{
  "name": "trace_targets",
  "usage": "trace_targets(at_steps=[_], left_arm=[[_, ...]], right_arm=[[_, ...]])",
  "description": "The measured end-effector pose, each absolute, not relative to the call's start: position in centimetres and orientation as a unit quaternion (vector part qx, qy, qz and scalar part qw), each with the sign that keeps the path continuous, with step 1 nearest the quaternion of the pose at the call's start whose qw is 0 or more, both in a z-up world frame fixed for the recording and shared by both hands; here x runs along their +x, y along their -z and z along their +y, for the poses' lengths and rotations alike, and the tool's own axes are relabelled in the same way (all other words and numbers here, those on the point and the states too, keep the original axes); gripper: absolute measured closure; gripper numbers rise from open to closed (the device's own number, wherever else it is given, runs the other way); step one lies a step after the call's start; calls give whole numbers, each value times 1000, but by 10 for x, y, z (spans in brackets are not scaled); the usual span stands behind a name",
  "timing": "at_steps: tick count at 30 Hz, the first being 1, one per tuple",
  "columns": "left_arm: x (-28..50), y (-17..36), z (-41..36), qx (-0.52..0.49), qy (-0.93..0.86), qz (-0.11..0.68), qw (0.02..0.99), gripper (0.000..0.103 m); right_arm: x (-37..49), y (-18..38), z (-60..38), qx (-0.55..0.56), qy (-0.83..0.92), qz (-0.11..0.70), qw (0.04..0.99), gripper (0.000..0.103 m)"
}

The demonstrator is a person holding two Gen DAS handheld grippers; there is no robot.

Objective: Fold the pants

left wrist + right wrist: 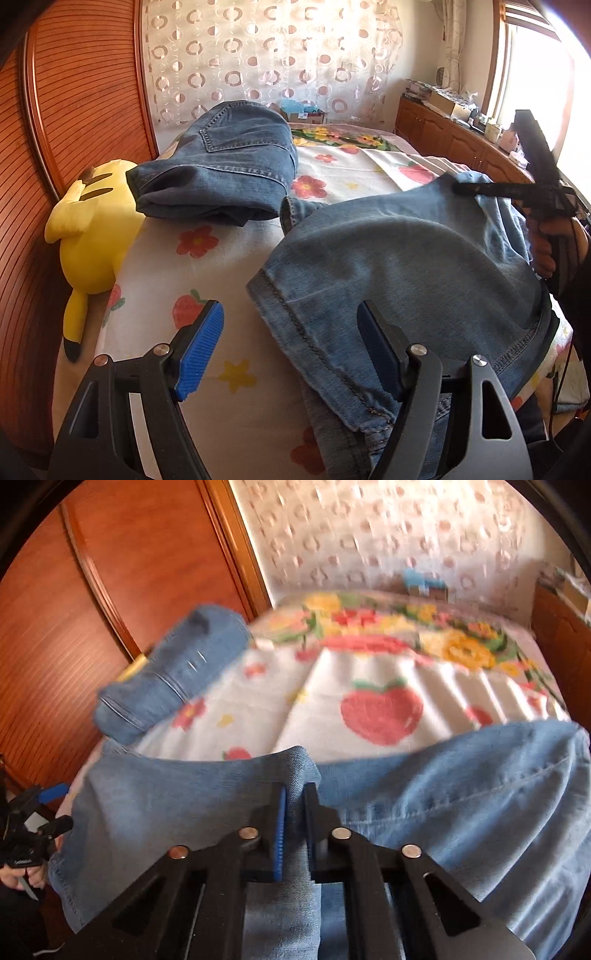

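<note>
- Denim, light blue and faded, is what we are working on: the pants (406,266) lie spread across the near part of the bed (229,373), one hemmed leg end running toward the near edge.
- We have the right gripper (294,794) pinched tight on a raised fold of that denim, the cloth standing up between its jaws; in the left wrist view it sits at the far right edge of the pants.
- Our left gripper (291,350) stands wide open and holds nothing. One finger hovers over the bare sheet, the other over the hem, and we cannot tell whether it touches the cloth.
- A darker pair of folded jeans (221,173) already rests at the far left, just beside the yellow plush toy (88,236). We judge that pair finished.
- For the light pair, folding looks barely begun to us: the fabric is mostly flat and open, with one lifted crease only, so the main folds remain.
- Room for moving: the flowered sheet is open between the two pairs and toward the far right.
- Edges to mind: the wooden headboard (74,110) close on the left, the bed's near edge where cloth hangs over, and the cabinet (443,133) on the far right.
</note>
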State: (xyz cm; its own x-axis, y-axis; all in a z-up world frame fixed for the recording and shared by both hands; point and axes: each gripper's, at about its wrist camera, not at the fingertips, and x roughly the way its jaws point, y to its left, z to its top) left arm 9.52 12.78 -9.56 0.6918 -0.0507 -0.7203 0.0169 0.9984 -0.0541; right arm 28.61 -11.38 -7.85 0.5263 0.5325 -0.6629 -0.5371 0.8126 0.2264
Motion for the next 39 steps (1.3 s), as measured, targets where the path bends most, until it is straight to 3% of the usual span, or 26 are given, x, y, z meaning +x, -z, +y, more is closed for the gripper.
trace_targets(at_steps=[3,10,16,17,24,26,29,39], left_arm=[[94,94,128,-22,18,390,920,27],[100,94,127,-25,20,388,921,27],[116,96,134,-39,24,392,919,29],[119,96,136,-46,26,392,919,35],[145,103,140,-73,37,405,911,53],[148,106,139,-80,44,408,909,72],[139,95,132,-59,33,381,922,91],[148,57,139,-40,1,352,935,93]], right_arm=[[274,65,-134,24,-283,326,902,96],[292,101,-119,-36,-223,385,895,96],[292,98,-118,-46,-232,390,890,84],[285,95,-119,-46,-234,385,891,82],[246,87,-151,-48,-239,367,898,77],[238,89,-158,-47,-238,365,899,77],[225,91,-171,-40,-238,361,901,77],[204,96,-226,-4,-215,358,908,77]])
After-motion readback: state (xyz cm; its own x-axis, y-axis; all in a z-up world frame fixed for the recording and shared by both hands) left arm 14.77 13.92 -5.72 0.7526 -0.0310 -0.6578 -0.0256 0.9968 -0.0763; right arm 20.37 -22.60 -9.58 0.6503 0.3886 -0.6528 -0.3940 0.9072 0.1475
